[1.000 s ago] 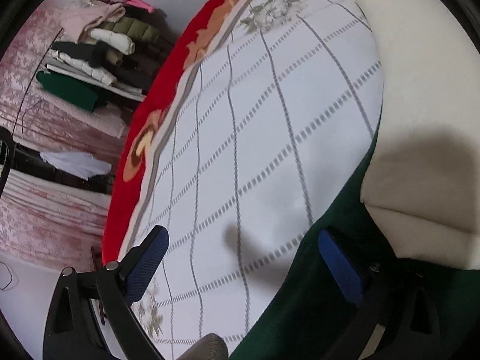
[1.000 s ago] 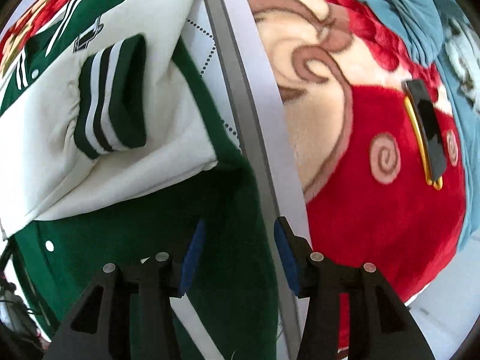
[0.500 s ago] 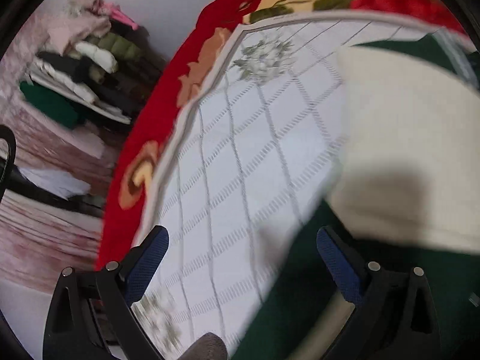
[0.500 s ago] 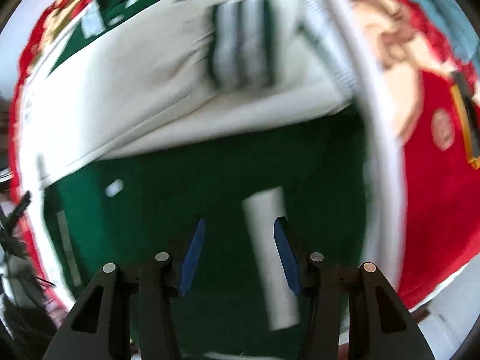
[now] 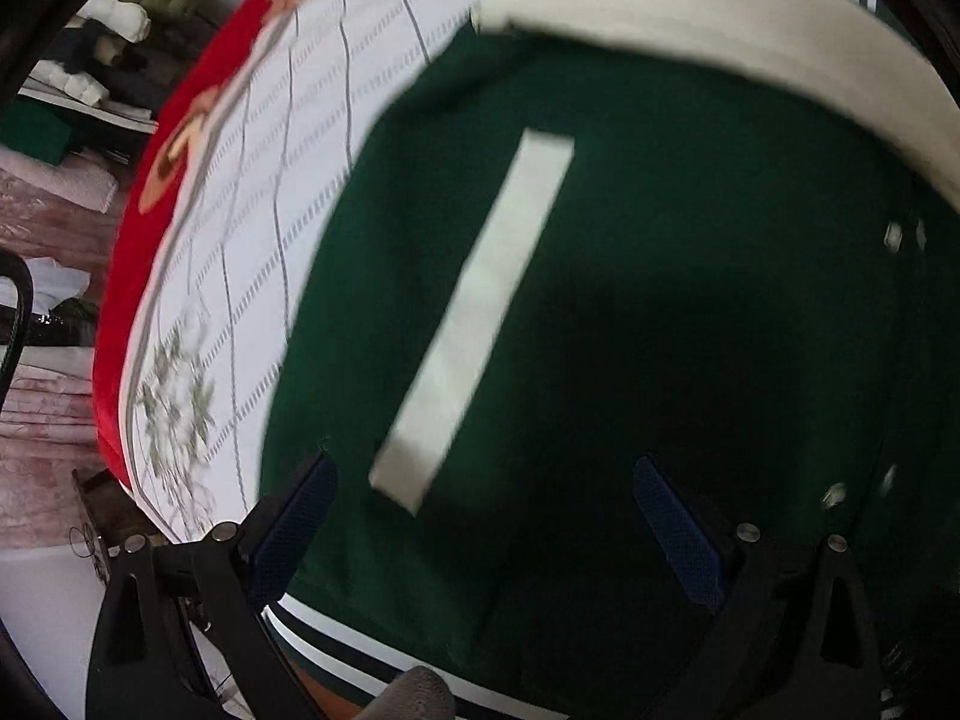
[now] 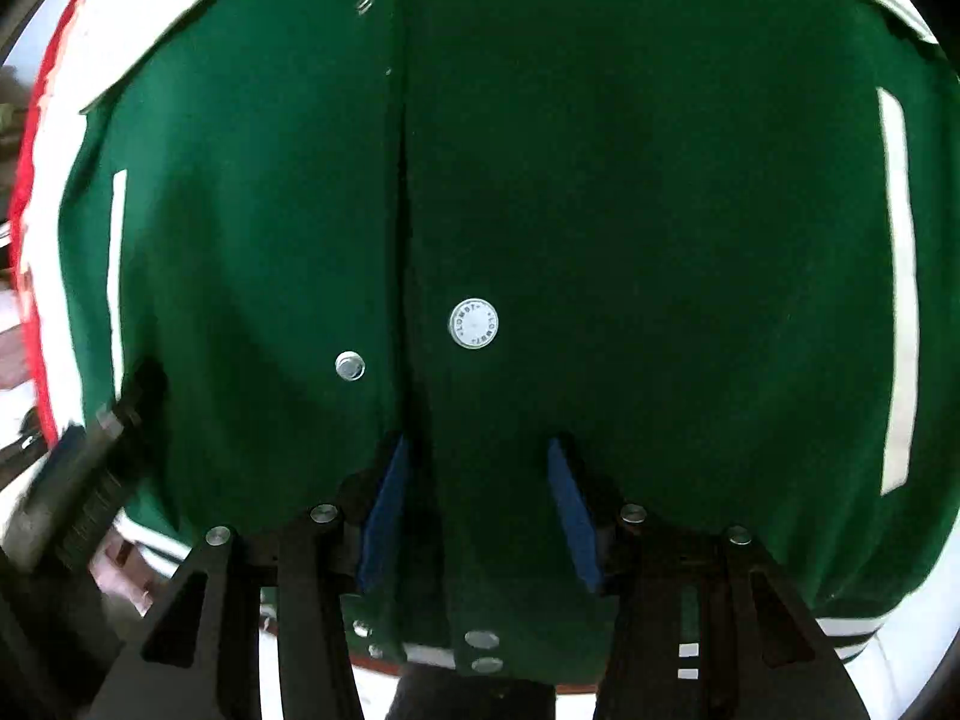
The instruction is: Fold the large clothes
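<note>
Green varsity jacket [image 6: 630, 228] lies front-up and fills nearly the whole right wrist view. Snap placket runs down the middle, one large silver snap [image 6: 474, 324] just right of it, a smaller snap [image 6: 350, 366] just left. White pocket welts on both sides: [image 6: 898, 294] and [image 6: 117, 276].

Right gripper [image 6: 477, 516]: blue-padded fingers [image 6: 384, 516] parted with a moderate gap, over the placket near the hem. Nothing pinched between them; contact with the cloth can't be judged.

Left gripper [image 5: 480, 534]: fingers [image 5: 288, 534] spread wide, over the lower left part of the jacket [image 5: 660, 330]. Left finger sits at the jacket's side edge, right finger over dark green cloth. Nothing clamped. The left gripper's body also shows at the lower left edge of the right wrist view, blurred.

White welt [image 5: 474, 318] runs diagonally between the left fingers and the cream sleeve [image 5: 750, 42], which lies folded across the upper body. Striped hem rib [image 5: 336, 648] at the near edge.

Underneath: white grid-pattern sheet [image 5: 252, 228] on a red floral blanket [image 5: 138, 228]. Whether that's a bed or a surface is unclear. Off to the left, well apart, a stack of folded clothes [image 5: 120, 24] against the wall. Left view is motion-blurred.
</note>
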Available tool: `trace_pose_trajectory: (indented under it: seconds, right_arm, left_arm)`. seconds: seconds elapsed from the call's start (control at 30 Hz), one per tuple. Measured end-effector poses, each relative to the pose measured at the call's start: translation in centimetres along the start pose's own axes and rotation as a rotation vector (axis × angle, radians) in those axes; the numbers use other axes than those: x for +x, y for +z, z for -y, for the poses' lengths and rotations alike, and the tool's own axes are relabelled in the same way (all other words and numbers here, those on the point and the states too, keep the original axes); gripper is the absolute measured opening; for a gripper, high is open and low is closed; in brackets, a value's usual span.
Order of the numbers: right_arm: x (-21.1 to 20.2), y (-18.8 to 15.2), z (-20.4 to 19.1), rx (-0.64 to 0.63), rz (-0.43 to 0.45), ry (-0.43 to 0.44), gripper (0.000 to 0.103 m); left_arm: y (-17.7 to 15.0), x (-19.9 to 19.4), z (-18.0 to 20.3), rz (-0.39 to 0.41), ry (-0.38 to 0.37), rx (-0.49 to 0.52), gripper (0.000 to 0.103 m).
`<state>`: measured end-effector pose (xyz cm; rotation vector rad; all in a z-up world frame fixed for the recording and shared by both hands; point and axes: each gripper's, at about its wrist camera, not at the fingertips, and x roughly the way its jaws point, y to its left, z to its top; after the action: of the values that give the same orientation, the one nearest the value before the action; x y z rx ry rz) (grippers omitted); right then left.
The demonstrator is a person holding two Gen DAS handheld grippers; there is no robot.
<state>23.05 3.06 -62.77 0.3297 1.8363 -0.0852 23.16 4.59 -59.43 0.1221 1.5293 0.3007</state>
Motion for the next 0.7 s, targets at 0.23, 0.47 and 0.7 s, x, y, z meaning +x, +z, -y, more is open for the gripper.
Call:
trace_pose_trajectory:
  seconds: [0.23,0.47,0.7]
  right_arm:
    - [-1.2,0.1,0.2,0.064,0.024,0.004,0.011]
    - [-3.9,0.6,0.8,0.036,0.01,0.09,0.01]
    - [-4.7,2.0,0.5,-0.077,-0.06,0.15,0.02]
  left_arm:
    - [-1.2,0.6,-0.8,-0.017,-0.041,-0.02,0.101]
    - [-1.7,0.9,-2.4,-0.018,-0.043,-0.048,0.101]
    - [-1.5,0.5,-4.9,-0.004,-0.014,-0.071,0.101]
